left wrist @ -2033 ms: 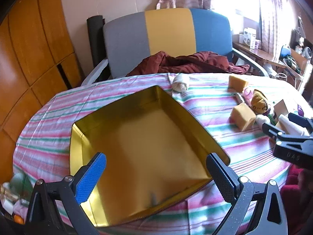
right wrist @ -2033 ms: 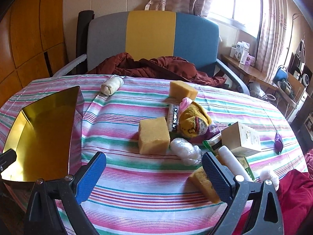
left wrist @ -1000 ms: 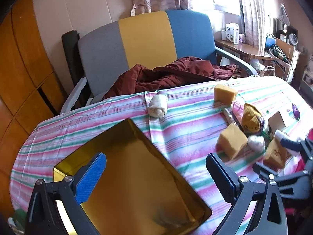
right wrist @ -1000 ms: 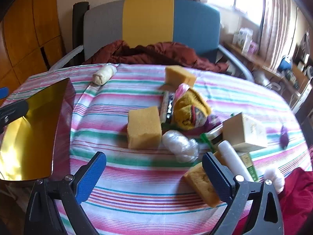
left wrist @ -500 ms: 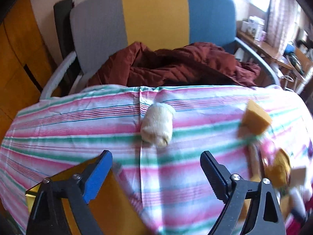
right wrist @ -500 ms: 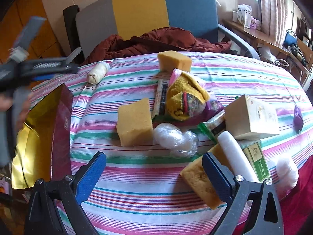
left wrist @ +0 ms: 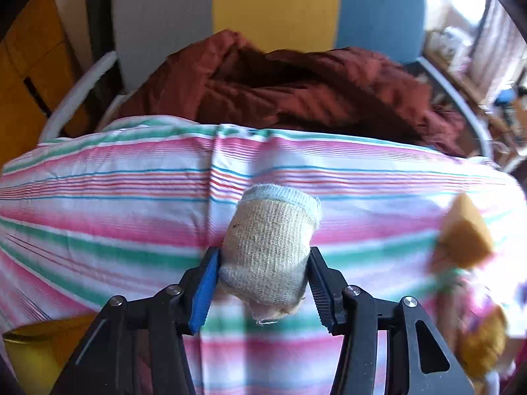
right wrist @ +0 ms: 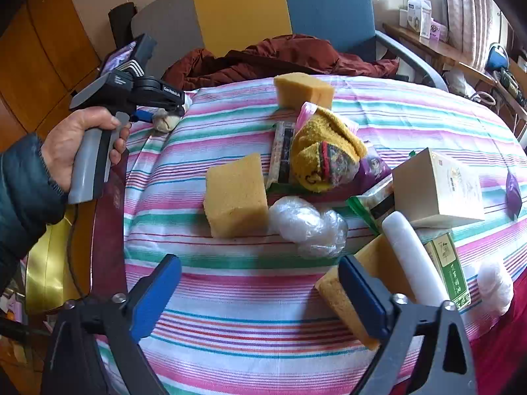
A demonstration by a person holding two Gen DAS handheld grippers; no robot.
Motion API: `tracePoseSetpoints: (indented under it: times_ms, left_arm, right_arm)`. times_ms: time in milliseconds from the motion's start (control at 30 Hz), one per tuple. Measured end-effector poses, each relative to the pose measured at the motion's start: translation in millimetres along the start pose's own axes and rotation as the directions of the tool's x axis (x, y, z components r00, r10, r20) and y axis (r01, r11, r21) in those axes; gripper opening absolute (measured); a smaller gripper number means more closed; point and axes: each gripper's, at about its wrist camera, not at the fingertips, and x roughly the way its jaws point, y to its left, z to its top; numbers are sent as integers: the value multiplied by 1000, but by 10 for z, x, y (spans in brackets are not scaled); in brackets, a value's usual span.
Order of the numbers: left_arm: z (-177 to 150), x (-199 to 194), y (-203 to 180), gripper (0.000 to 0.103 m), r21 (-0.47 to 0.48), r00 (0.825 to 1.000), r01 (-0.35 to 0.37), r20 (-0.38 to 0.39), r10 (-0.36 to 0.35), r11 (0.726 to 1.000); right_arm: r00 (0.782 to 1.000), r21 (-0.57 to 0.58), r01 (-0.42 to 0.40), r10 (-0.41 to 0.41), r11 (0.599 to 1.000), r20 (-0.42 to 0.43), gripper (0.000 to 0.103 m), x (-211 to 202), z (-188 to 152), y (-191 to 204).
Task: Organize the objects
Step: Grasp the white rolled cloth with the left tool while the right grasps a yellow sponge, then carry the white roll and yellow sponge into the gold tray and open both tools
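A: Left wrist view: the sock roll lies on the striped tabletop near its far edge, squeezed between the pads of the left hand-held gripper.

B: And the right hand-held gripper?

A: Spread wide, holding nothing, hovering near a sponge.

B: Risks?

A: The roll is soft. I judge it could unroll or slip on the way to the gold tin if the pinch catches only its outer layer.
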Motion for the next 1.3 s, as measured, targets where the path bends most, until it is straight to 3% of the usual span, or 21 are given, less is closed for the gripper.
tracePoseSetpoints:
  times_ms: [167,333,500,633,667,700,733,833,1000,1200,1300]
  left_arm:
    - [-288,-633,12,53,25,987,139,78,-140,990]
    - [-624,-1241,130,53,63,960,225,156,-233,972]
    - [-922,-1630,367,53,71,938,275,201,-284,959]
    - [-1042,-1808,529,53,77,933,261,235,-272,962]
    - [-1065,-1838,570,53,72,934,256,239,-266,964]
    - [-1107,-1883,635,53,63,932,259,243,-267,964]
    - [-1137,-1912,674,53,59,932,259,246,-266,964]
    - [-1243,-1992,783,53,43,935,245,253,-247,969]
    - [-1500,-2151,1007,54,-3,941,230,256,-222,973]
    - [-1963,-2441,1441,54,-83,960,132,260,-106,988]
    - [-2228,-2527,1727,54,-128,968,62,250,-28,990]
  right_arm:
    - [998,-56,-21,24,998,54,91,-317,285,-63]
    - [986,-118,94,-76,988,151,91,-311,961,-258]
    - [977,-180,207,-192,962,97,91,465,1703,-385]
    - [980,-193,175,-189,966,-59,90,1179,2021,-435]
    - [978,-196,168,-189,966,-92,89,1299,2035,-442]
    - [976,-195,165,-189,967,-111,78,1350,2022,-455]
    - [973,-197,159,-187,967,-135,53,1416,2011,-432]
    - [981,-195,145,-167,970,-102,49,1284,1945,-375]
    - [994,-210,112,-109,971,23,47,593,1765,-189]
    - [994,-240,-16,41,971,98,47,-46,1478,295]
    - [982,-256,-154,177,954,69,47,-189,1242,607]
